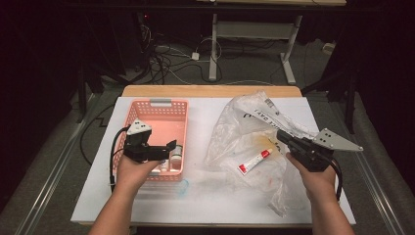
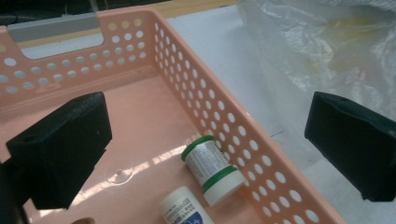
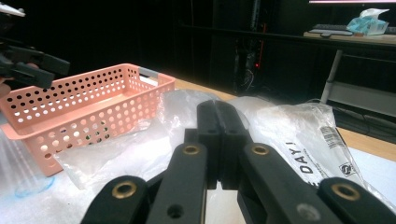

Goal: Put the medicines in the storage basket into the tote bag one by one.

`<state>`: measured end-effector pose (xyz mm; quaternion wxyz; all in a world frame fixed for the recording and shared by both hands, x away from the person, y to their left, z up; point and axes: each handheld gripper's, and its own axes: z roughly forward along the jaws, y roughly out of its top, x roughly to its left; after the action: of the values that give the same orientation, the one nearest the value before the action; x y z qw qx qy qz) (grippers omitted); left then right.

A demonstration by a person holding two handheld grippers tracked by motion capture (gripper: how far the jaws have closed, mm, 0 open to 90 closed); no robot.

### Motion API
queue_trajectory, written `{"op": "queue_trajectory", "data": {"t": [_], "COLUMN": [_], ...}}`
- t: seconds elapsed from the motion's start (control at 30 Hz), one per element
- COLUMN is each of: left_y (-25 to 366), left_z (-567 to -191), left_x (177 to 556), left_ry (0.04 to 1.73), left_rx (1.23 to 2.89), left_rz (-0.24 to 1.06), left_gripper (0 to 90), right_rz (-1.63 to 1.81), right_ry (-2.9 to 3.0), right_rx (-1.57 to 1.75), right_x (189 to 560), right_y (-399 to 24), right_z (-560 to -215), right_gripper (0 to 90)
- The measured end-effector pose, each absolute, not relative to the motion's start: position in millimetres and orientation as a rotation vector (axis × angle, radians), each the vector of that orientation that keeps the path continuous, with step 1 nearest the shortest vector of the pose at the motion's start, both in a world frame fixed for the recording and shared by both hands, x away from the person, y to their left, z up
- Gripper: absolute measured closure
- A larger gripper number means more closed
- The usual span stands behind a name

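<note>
My left gripper (image 1: 172,144): jaws spread wide with nothing between them, hanging above the near end of the pink perforated plastic basket (image 1: 182,111); seen along the gripper, one jaw is over the basket floor and the other is over the white table outside the right wall.
My right gripper (image 1: 280,135): jaws pressed flat together; I cannot tell whether a fold of the bag is caught between them. Their tip lies at the crumpled clear plastic bag (image 1: 244,122) with black print.
Basket (image 2: 224,116): on the left half of the white table top (image 1: 200,196), its grey handle (image 2: 56,27) at the far end.
In the basket: a small white bottle with a green cap and green band (image 2: 212,169) lying on its side against the right wall; just beside it, nearer me, a white bottle with a blue label (image 2: 184,210).
Bag: spread over the right half of the table, well apart from my left gripper.
Tube: a small white tube with a red cap (image 1: 254,160) lies at the bag's near part, between my two hands.
</note>
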<state>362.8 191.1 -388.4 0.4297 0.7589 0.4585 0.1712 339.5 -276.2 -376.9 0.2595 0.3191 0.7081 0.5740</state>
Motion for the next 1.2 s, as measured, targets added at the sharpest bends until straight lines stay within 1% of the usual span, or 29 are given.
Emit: {"op": "queue_trajectory", "data": {"t": [0.2, 0.33, 0.57, 0.7, 0.73, 0.8, 0.93, 1.2], "left_y": [190.3, 188.8, 186.1, 184.2, 184.0, 183.3, 179.8, 169.8], "left_z": [-389.4, -390.9, -397.4, -403.1, -404.9, -407.3, -414.2, -417.9], "left_x": [379.0, 387.5, 404.4, 413.0, 415.1, 417.8, 423.5, 429.4], "left_ry": [1.172, 1.184, 1.231, 1.267, 1.273, 1.288, 1.323, 1.371], "left_rx": [1.895, 1.929, 1.988, 2.034, 2.042, 2.068, 2.139, 2.224], "left_rz": [0.383, 0.379, 0.328, 0.255, 0.223, 0.197, 0.122, 0.045], "left_gripper": [0.5, 2.0, 4.1, 8.1, 10.1, 14.5, 17.9, 31.5], "right_rz": [1.556, 1.551, 1.549, 1.550, 1.551, 1.553, 1.553, 1.553], "right_ry": [1.924, 1.933, 1.928, 1.922, 1.921, 1.921, 1.920, 1.920], "right_rx": [0.873, 0.868, 0.860, 0.859, 0.861, 0.863, 0.863, 0.863], "right_x": [340.4, 341.1, 339.3, 339.0, 338.8, 338.5, 338.7, 338.7], "right_y": [-275.4, -275.3, -273.6, -275.1, -275.4, -275.5, -275.5, -275.5], "right_z": [-379.0, -379.8, -377.3, -376.1, -376.0, -375.9, -376.2, -376.1], "right_gripper": [90.0, 90.0, 90.0, 90.0, 90.0, 90.0, 90.0, 90.0]}}
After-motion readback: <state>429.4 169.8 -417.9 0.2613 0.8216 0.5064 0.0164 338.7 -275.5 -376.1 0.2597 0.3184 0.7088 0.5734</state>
